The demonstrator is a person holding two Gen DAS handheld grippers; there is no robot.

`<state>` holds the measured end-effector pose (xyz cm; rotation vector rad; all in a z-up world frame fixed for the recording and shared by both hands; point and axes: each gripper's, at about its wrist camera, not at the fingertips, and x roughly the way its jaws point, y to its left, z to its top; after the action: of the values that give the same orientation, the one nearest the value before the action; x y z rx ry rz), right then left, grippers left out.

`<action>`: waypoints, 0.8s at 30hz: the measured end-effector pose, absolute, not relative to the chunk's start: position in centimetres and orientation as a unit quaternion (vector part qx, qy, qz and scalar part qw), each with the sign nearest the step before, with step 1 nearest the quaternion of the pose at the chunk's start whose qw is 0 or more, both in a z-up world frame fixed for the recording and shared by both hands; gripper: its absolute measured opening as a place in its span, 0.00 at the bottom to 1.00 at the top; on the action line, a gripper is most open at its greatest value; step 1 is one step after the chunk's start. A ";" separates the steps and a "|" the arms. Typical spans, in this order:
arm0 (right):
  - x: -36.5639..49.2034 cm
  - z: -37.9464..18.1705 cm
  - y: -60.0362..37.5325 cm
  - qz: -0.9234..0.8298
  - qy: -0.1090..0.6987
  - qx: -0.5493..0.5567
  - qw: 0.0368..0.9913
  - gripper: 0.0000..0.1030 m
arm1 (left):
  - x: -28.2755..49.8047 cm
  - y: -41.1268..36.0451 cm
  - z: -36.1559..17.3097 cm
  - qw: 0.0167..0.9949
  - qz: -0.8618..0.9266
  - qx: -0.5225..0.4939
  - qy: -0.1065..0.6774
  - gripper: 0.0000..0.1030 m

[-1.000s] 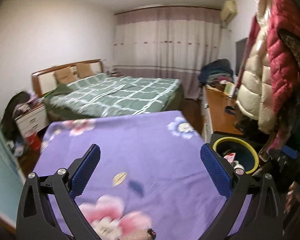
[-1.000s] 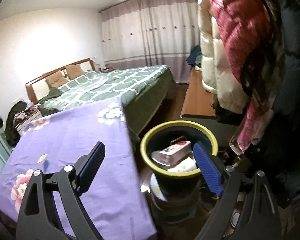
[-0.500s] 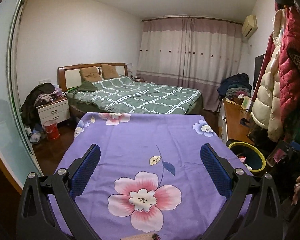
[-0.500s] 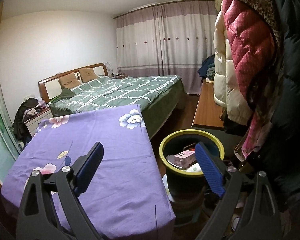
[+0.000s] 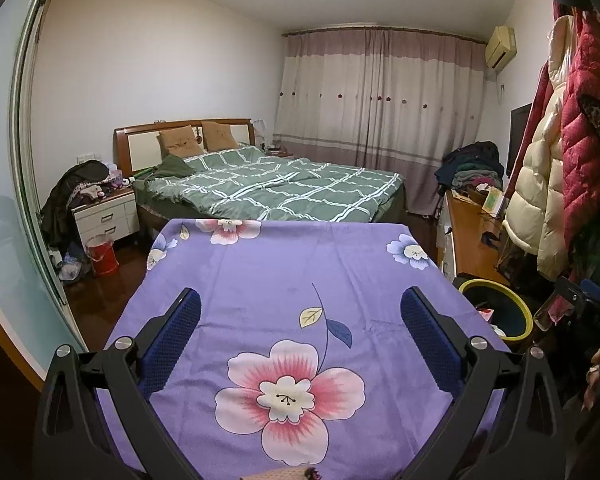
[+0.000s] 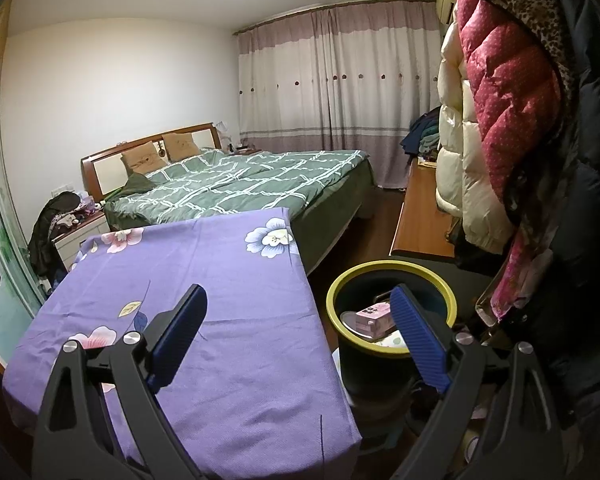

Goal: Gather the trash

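A dark bin with a yellow rim (image 6: 392, 276) stands on the floor right of the purple-clothed table (image 6: 228, 280). Inside it lie a pink box (image 6: 370, 317) and other pale scraps. The same bin (image 5: 496, 312) shows at the right of the left wrist view. My right gripper (image 6: 296, 308) hangs open above the table's right edge and the bin, nothing between its fingers. My left gripper (image 5: 300, 312) is open over the floral cloth (image 5: 292, 280), also holding nothing. No loose trash shows on the cloth.
A green-quilted bed (image 5: 276, 192) lies beyond the table. Coats (image 6: 500, 120) hang close on the right over a wooden cabinet (image 6: 420, 216). A nightstand (image 5: 104, 216) with clothes and a red bucket (image 5: 100, 256) stand at the left by a mirrored sliding door.
Both grippers have pulled back and risen from the table and bin, so more of the cloth and room shows. Both stayed open and empty.
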<state>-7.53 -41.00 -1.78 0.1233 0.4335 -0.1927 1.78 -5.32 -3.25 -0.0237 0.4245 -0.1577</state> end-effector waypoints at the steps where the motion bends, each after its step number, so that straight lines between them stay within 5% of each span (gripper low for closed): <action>1: -7.5 -1.8 -41.0 -0.096 0.215 0.061 0.970 0.86 | 1.8 -5.3 -3.2 0.974 -0.078 -0.012 0.210 0.95; 24: -6.8 -2.0 -40.9 -0.088 0.218 0.065 0.970 0.86 | 2.1 -5.7 -4.0 0.973 -0.079 -0.012 0.215 0.96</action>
<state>-6.85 -40.94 -2.03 0.1323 0.4413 -0.1776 2.11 -5.67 -3.99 -0.0242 0.4331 -0.1594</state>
